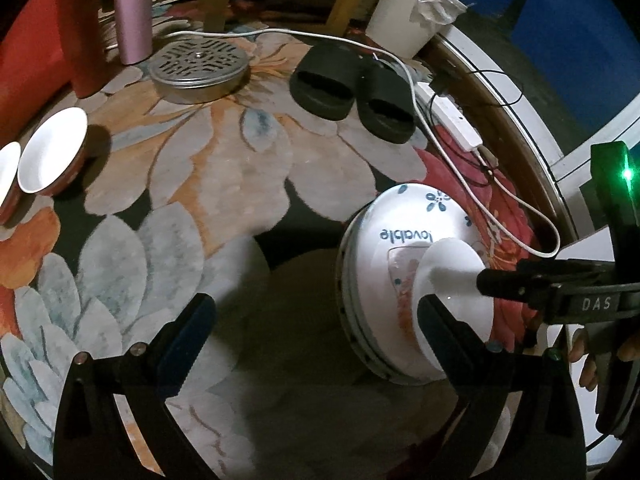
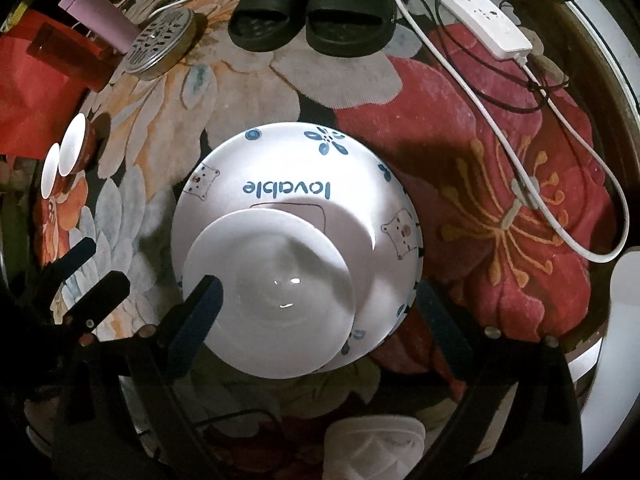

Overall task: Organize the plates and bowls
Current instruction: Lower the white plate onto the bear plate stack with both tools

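Plates sit stacked near the middle of the floral rug [image 2: 500,168]: a small plain white plate [image 2: 268,296] rests on the near-left part of a larger plate printed "lovable" [image 2: 304,184], with more rims showing beneath in the left wrist view. From the right gripper [image 2: 316,300] the stack lies straight ahead and below. Its jaws stand spread wide, the left finger over the small plate's near-left rim and the right finger just outside the big plate's right edge, holding nothing. Whether either pad touches china cannot be told.

The left gripper [image 1: 316,320] is also spread and empty; the stack lies to its right, its right finger just in front of the pile. The right gripper seems better placed, as it straddles the stack.

Two red-sided bowls [image 1: 52,152] with white insides lie well apart at the far left, tilted on their sides. Further off are black slippers [image 2: 312,16], a perforated metal lid [image 1: 198,68] and a power strip [image 2: 476,12].
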`<action>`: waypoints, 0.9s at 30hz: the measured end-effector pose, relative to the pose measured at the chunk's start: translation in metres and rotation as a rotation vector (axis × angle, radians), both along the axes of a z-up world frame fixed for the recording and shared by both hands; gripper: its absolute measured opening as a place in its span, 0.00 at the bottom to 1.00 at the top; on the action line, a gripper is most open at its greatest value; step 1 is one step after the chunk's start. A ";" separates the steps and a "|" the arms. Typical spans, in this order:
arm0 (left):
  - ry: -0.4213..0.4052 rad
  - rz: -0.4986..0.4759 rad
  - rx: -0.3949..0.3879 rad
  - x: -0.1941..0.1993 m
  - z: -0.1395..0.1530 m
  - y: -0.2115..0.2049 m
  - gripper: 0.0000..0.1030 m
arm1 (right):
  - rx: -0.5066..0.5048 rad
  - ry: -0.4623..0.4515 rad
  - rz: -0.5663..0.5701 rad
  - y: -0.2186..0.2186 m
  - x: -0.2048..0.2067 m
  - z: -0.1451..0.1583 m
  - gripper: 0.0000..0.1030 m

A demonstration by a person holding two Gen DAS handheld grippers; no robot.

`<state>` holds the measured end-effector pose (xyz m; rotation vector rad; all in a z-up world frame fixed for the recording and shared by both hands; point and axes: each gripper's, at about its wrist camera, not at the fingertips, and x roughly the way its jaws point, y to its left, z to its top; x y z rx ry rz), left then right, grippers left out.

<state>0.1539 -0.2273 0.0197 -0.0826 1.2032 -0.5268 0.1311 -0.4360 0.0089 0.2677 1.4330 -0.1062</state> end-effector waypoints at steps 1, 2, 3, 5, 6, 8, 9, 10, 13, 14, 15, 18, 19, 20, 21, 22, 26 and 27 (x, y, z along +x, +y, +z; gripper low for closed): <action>0.001 0.002 0.002 0.000 0.000 0.002 0.98 | -0.003 -0.001 0.003 0.001 0.000 0.000 0.95; 0.002 0.006 0.004 0.000 -0.001 0.004 0.98 | -0.005 -0.001 0.005 0.002 0.001 0.000 0.95; 0.003 0.010 0.006 0.000 -0.001 0.006 0.98 | -0.006 -0.001 0.006 0.002 0.001 0.000 0.95; 0.001 0.023 0.009 0.001 -0.001 0.011 0.99 | -0.008 -0.002 0.010 0.004 0.002 0.000 0.95; 0.000 0.029 0.009 0.001 -0.001 0.012 0.99 | -0.009 -0.002 0.014 0.006 0.002 0.000 0.95; -0.003 0.043 0.011 0.002 0.000 0.017 0.99 | -0.012 -0.003 0.026 0.009 0.003 -0.001 0.96; -0.005 0.048 0.013 0.003 0.001 0.018 0.99 | -0.014 -0.006 0.035 0.011 0.003 0.000 0.96; -0.008 0.051 0.015 0.003 0.001 0.020 0.99 | -0.016 -0.011 0.041 0.013 0.003 0.001 0.96; -0.008 0.064 0.021 0.005 0.001 0.026 0.99 | -0.030 -0.024 0.066 0.019 0.005 0.004 0.99; -0.005 0.070 0.021 0.005 0.000 0.028 0.99 | -0.033 -0.029 0.074 0.021 0.005 0.005 1.00; -0.004 0.073 0.021 0.006 0.000 0.030 0.99 | -0.036 -0.034 0.082 0.023 0.006 0.007 1.00; -0.002 0.081 0.025 0.006 -0.001 0.035 0.99 | -0.033 -0.040 0.092 0.028 0.008 0.008 1.00; -0.002 0.083 0.026 0.006 -0.001 0.037 0.99 | -0.030 -0.040 0.094 0.029 0.008 0.008 1.00; -0.001 0.084 0.027 0.006 -0.002 0.038 0.99 | -0.028 -0.040 0.097 0.031 0.008 0.008 1.00; 0.000 0.085 0.028 0.006 -0.002 0.039 0.99 | -0.028 -0.041 0.101 0.032 0.009 0.008 1.00; 0.000 0.087 0.030 0.006 -0.002 0.040 0.99 | -0.029 -0.042 0.103 0.033 0.009 0.008 1.00; 0.000 0.096 0.034 0.007 -0.003 0.045 0.99 | -0.027 -0.044 0.112 0.038 0.010 0.008 1.00; 0.001 0.099 0.035 0.007 -0.004 0.047 0.99 | -0.027 -0.044 0.112 0.039 0.010 0.008 1.00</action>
